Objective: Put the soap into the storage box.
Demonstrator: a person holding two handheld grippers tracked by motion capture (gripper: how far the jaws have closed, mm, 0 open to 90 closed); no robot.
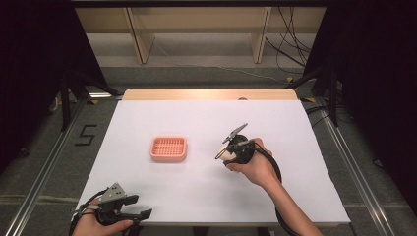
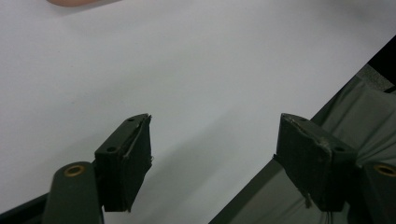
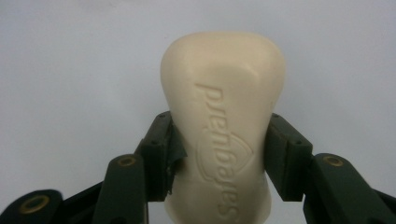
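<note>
My right claw pinches the cream soap bar across its waist, the pink soap dish lying to its left; my left claw rests spread.

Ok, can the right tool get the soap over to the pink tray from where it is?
Probably yes. The right tool is shut on the soap bar, and bare white table lies between it and the pink tray.

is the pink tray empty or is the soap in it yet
Empty. The pink tray shows bare grid; the soap is clamped in the right gripper, away from it.
</note>
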